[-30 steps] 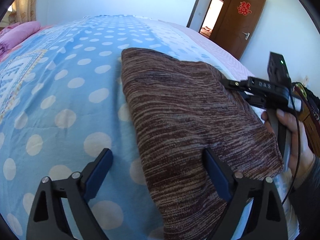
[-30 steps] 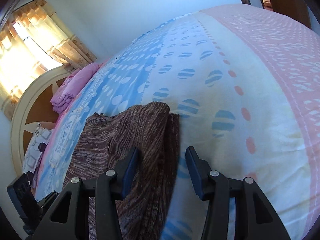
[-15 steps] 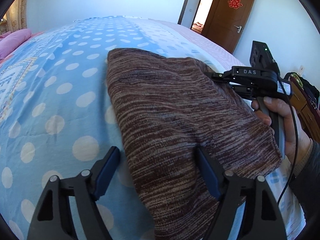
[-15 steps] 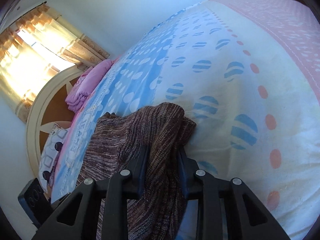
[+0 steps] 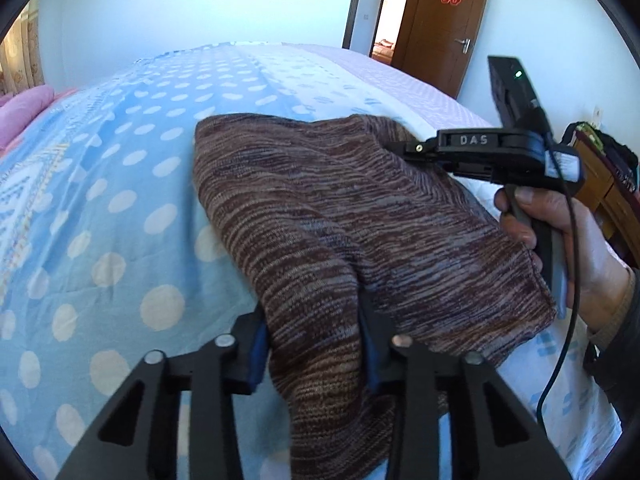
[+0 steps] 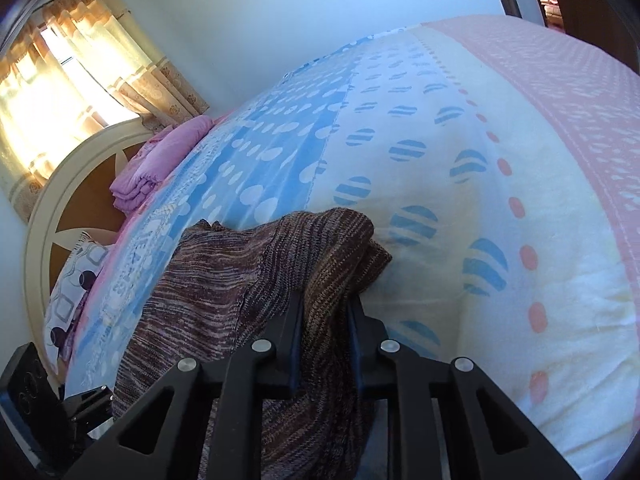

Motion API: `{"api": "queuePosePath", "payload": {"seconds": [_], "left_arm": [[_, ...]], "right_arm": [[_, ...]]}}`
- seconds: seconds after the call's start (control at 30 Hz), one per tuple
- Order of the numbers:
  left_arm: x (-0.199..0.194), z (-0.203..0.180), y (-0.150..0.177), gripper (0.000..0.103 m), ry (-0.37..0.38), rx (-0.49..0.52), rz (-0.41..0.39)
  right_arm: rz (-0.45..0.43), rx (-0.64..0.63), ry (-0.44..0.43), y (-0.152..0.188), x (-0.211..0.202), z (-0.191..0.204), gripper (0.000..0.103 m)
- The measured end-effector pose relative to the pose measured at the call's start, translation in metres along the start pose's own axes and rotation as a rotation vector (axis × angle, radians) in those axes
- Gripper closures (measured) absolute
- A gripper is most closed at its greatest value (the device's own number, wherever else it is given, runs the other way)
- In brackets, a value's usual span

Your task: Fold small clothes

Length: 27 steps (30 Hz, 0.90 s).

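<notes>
A brown striped knit garment [image 5: 340,216] lies folded on the bed, its near edges lifted. My left gripper [image 5: 314,344] is shut on the garment's near left edge. My right gripper [image 6: 324,320] is shut on the garment's [image 6: 240,280] far right corner, which bunches up between its blue pads. In the left wrist view the right gripper [image 5: 400,150] reaches in from the right, held by a hand [image 5: 560,232]. The left gripper's body [image 6: 36,408] shows at the lower left of the right wrist view.
The bedspread [image 5: 100,184] is blue with white dots, then cream and pink [image 6: 560,160] toward the far side. Pink folded bedding [image 6: 156,164] and a patterned pillow [image 6: 72,292] lie by the headboard. A brown door [image 5: 444,20] stands open. A wooden cabinet [image 5: 608,188] stands at right.
Both grippers have closed on the garment: the right one first, the left one in the last half second. The gripped edges have bunched and risen off the bed.
</notes>
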<state>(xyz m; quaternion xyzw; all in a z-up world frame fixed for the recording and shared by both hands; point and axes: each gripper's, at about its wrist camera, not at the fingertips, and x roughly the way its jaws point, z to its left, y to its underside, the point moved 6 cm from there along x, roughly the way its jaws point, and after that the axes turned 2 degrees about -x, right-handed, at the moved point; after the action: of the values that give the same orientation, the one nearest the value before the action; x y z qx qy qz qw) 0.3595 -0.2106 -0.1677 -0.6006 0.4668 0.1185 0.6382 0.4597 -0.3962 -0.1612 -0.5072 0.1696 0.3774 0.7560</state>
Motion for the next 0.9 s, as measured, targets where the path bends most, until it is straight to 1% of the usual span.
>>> {"api": "queuePosePath", "payload": {"seconds": [0.07, 0.17, 0.23, 0.33, 0.43, 0.57, 0.7, 0.9], "left_arm": [[-0.007, -0.002, -0.002, 0.071, -0.019, 0.018, 0.004], [-0.022, -0.003, -0.003, 0.072, -0.009, 0.012, -0.011], [-0.032, -0.004, -0.002, 0.073, -0.006, 0.014, -0.02], [-0.051, -0.004, 0.003, 0.074, -0.027, 0.033, -0.032], [-0.07, 0.003, 0.011, 0.074, -0.028, 0.024, -0.043], [-0.091, 0.015, 0.025, 0.074, -0.045, 0.017, -0.05], [-0.104, 0.029, 0.036, 0.074, -0.066, 0.007, -0.05], [-0.131, 0.052, 0.055, 0.074, -0.091, -0.036, -0.073]], "right_arm": [[-0.026, -0.01, -0.01, -0.001, -0.011, 0.009, 0.084], [-0.064, -0.022, -0.033, -0.002, -0.03, 0.026, 0.085], [-0.074, -0.035, -0.045, -0.002, -0.04, 0.037, 0.085], [-0.08, -0.053, -0.054, 0.004, -0.051, 0.054, 0.085], [-0.091, -0.054, -0.086, 0.014, -0.061, 0.073, 0.085], [-0.09, -0.062, -0.117, 0.028, -0.065, 0.096, 0.085], [-0.079, -0.072, -0.153, 0.041, -0.061, 0.122, 0.085], [-0.064, -0.085, -0.206, 0.054, -0.052, 0.159, 0.085]]}}
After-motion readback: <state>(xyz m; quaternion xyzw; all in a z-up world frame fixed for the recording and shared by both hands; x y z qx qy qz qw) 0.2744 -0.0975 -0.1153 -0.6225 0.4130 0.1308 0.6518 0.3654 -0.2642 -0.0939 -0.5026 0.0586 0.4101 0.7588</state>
